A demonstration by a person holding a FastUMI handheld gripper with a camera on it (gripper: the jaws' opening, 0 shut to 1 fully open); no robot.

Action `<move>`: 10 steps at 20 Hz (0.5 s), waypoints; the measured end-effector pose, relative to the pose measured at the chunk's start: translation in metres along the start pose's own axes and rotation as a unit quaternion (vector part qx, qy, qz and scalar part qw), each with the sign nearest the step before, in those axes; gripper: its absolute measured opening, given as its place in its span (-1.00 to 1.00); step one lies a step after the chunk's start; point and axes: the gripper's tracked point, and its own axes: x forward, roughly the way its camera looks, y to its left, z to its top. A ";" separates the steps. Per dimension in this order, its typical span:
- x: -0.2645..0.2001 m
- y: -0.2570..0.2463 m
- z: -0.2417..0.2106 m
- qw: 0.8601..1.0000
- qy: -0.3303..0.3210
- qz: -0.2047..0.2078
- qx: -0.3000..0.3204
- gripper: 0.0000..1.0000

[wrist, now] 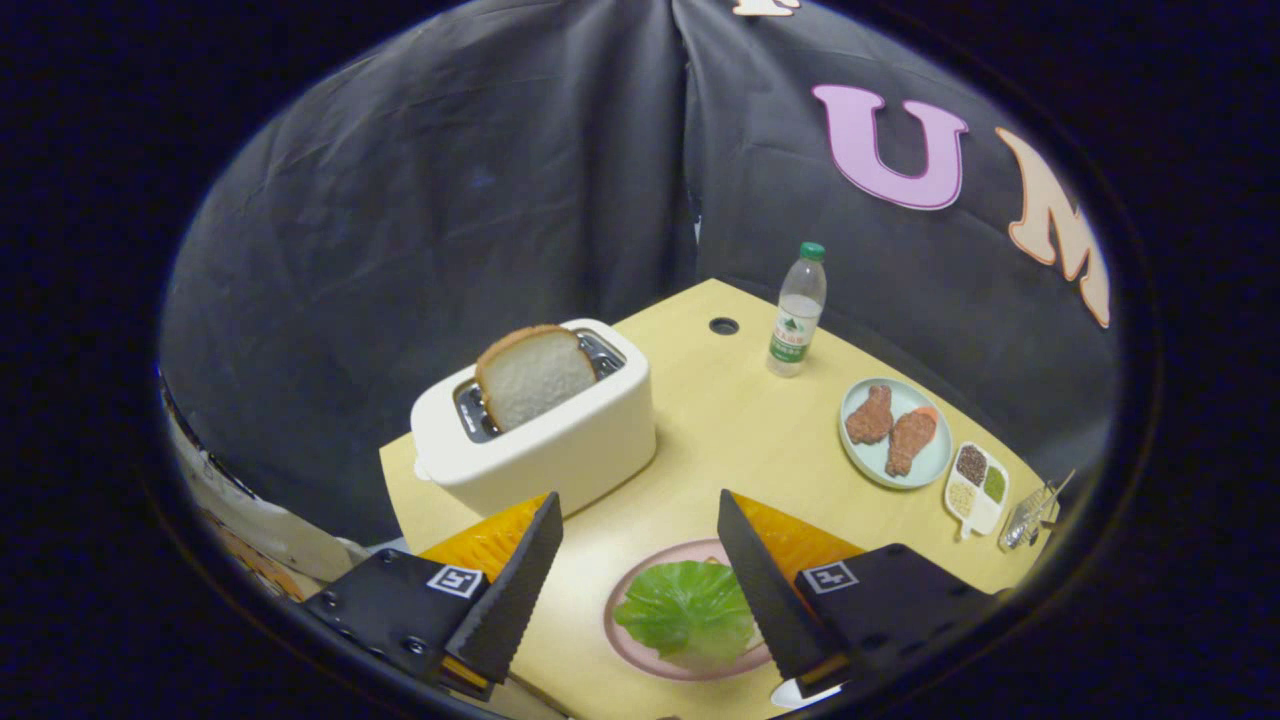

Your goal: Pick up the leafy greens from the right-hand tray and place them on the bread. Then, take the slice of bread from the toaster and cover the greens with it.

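My gripper (637, 510) is open, with nothing held between its fingers. Below and between the fingers lies a green leaf of lettuce (688, 608) on a pink plate (626, 640); what lies under the leaf is hidden. Beyond the left finger stands a cream toaster (540, 438) with a slice of bread (533, 375) standing upright in its slot, half out. The gripper hangs above the table, apart from both the leaf and the toaster.
A pale blue plate (930, 470) with two fried chicken pieces sits to the right of the fingers. Beside it lie a small divided dish (978, 492) of seasonings and a metal utensil (1030, 512). A water bottle (797, 310) stands at the back by a cable hole (723, 326).
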 end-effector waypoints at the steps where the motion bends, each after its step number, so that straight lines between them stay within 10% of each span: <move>1: 0.002 0.008 0.009 1.000 -0.003 0.000 0.000 0.98; 10: 0.052 0.070 0.057 0.996 -0.017 0.020 0.086 0.97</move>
